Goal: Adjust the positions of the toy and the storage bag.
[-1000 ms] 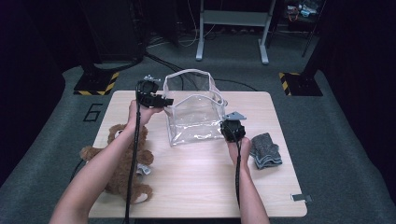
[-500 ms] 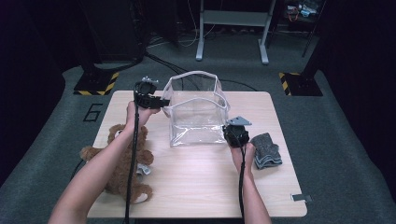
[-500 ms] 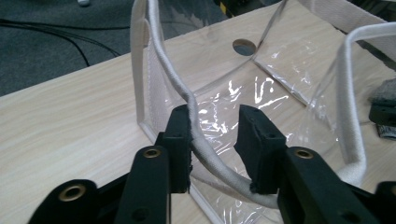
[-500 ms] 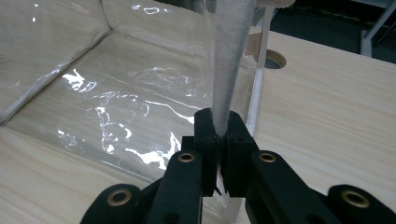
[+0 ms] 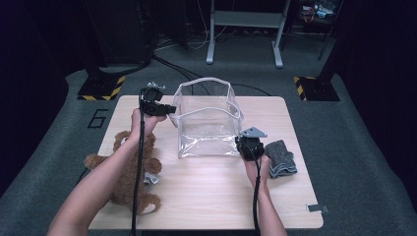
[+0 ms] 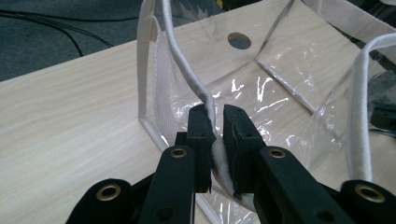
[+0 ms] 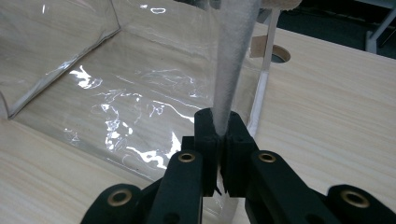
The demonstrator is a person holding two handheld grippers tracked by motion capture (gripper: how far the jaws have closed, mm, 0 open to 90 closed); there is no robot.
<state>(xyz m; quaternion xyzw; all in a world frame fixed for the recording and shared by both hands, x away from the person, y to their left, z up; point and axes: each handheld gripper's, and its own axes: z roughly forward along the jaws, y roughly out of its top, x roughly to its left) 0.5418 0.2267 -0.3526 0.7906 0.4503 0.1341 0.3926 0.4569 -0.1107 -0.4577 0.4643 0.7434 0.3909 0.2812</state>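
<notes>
A clear plastic bag with white trim stands open in the middle of the table. My left gripper is at the bag's left rim. In the left gripper view its jaws have just been closing and now pinch the white trim strip. My right gripper is at the bag's near right corner. In the right gripper view it is shut on the upright white trim, with the clear bag floor beyond.
A brown teddy bear lies at the table's left, under my left forearm. A folded grey cloth lies just right of my right gripper. The wooden table has a round hole behind the bag.
My right gripper has drifted slightly towards the near right with the bag's rim in it, and the bag now stands more squarely open. The left hand has stayed at the left rim.
</notes>
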